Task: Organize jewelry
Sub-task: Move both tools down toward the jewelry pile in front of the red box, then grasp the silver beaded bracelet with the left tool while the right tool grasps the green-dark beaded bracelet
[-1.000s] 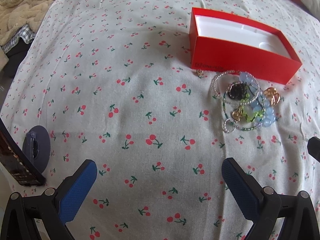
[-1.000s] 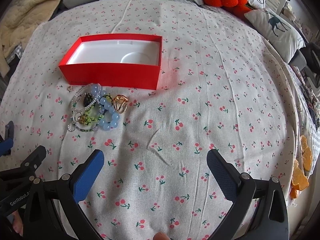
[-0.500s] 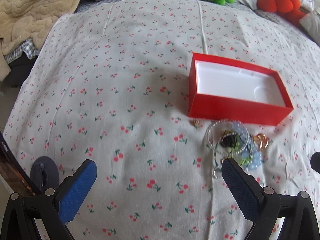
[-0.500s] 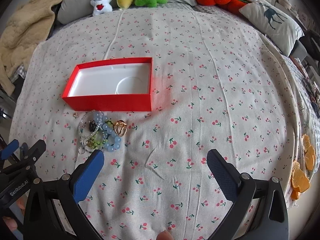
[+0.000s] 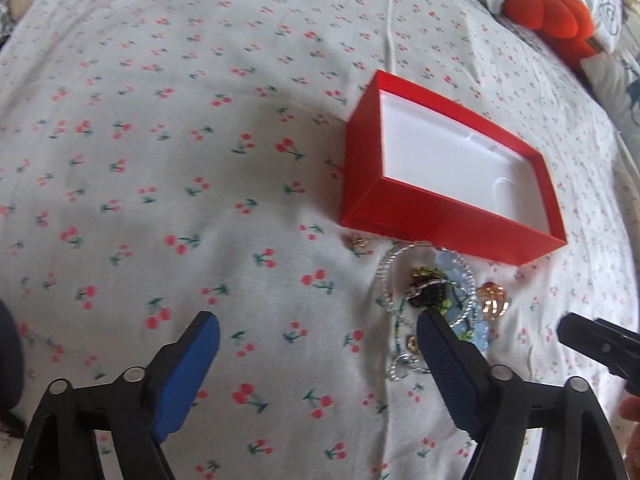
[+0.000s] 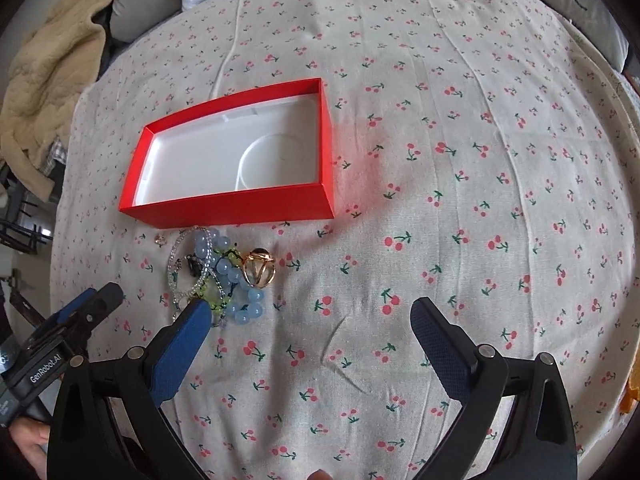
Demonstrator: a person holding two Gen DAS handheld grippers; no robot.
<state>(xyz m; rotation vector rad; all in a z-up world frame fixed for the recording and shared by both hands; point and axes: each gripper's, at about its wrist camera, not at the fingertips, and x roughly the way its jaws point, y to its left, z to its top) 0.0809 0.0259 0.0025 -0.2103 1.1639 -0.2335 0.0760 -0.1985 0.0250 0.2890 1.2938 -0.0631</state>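
Both grippers, left (image 5: 318, 334) and right (image 6: 310, 316), jaws spread, empty, left's just narrowing; jewelry pile (image 6: 216, 276) beside red box (image 6: 240, 210).

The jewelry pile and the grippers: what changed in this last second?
Both grippers closed in on the jewelry pile. The left gripper has just been closing its jaws partway, nothing between them. The right gripper is open. Pile and red box lie untouched.

jewelry (image 6: 218, 274) lies before box (image 6: 240, 210).
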